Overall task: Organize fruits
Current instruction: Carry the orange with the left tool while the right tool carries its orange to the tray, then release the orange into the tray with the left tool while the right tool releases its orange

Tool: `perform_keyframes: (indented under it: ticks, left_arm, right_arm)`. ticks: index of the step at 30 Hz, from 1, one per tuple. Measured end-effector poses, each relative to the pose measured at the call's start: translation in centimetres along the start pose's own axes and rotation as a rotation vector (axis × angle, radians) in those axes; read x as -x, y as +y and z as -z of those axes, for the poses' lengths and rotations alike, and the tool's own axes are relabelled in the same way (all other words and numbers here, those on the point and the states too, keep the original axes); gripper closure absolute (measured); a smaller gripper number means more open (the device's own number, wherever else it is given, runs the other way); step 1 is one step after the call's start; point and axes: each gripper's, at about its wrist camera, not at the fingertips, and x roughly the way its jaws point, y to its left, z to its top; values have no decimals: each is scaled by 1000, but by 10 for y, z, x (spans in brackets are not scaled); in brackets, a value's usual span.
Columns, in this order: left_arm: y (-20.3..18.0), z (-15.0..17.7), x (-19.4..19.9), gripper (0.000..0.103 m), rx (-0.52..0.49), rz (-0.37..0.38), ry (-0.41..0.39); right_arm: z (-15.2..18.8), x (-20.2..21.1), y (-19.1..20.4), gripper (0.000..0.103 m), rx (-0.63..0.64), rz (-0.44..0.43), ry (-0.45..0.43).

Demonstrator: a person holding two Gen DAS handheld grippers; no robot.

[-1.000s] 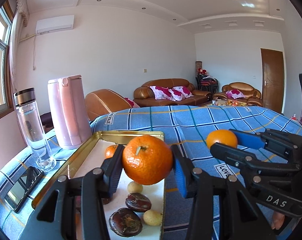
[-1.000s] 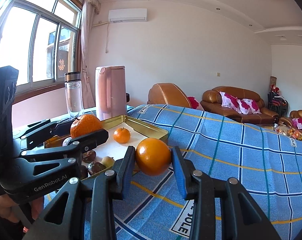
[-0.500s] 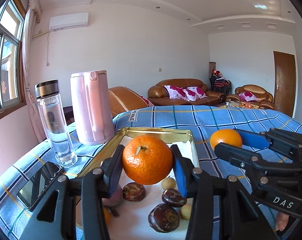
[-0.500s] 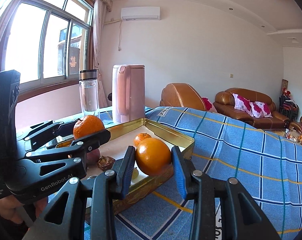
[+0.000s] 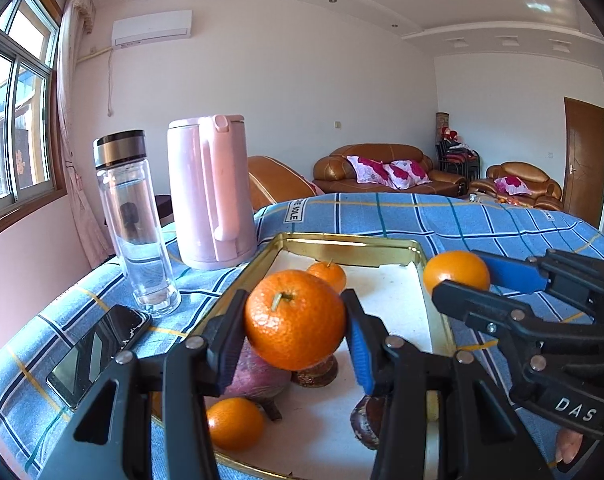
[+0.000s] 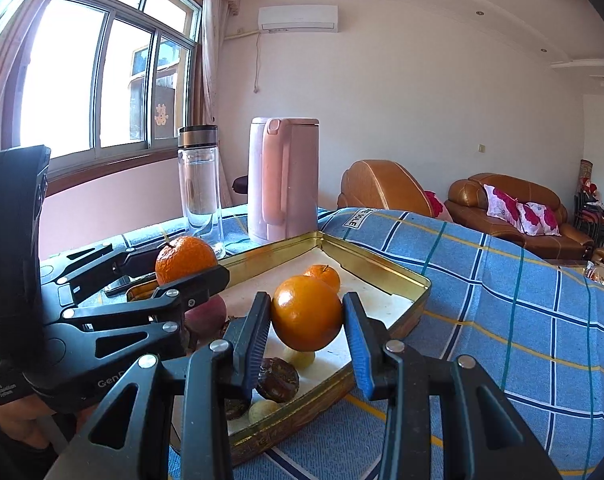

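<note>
The left tongs (image 5: pixel 296 330) grip a tangerine (image 5: pixel 294 319), stem up, held above the near end of the gold tray (image 5: pixel 343 242). The right tongs (image 6: pixel 306 330) are clamped on a smooth orange (image 6: pixel 306 312), held over the tray's right rim. In the left view, the right tongs and their orange (image 5: pixel 456 272) sit just beside the tray's right edge.

Under the left tongs, in the tray, lie a purple-red fruit (image 5: pixel 258 376), a small tangerine (image 5: pixel 234 422) and dark brown fruits (image 5: pixel 315 374). The right view shows a brown wrinkled fruit (image 6: pixel 278 378) and two small pale ones (image 6: pixel 264 411) at the near end. One more tangerine (image 5: pixel 327 274) rests near the tray's far wall.

The tray stands on a counter under a blue checked cloth (image 6: pixel 521 300). Left of the tray lies a phone (image 5: pixel 98 354); beyond it stand a clear bottle (image 5: pixel 136 224) and a pink kettle (image 5: pixel 212 192).
</note>
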Motion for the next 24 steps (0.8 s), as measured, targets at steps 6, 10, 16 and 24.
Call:
perform_keyframes:
  ticks: [6,10,16,24]
  left_arm:
    - [11,3,-2,55,12,-9,22]
    - [13,4,-4,55,2,-4,49]
    - [14,14,-20,55,-25,-3,138]
    - [15,18,-21,54,-43,-6,155]
  right_arm:
    - [1,-13,8,64,6,-23,32]
    - [4,-23,13,64,16,-29,70]
    - [8,-38,14,64,16,-40,136]
    - [11,-49,20,63,33,-65,210]
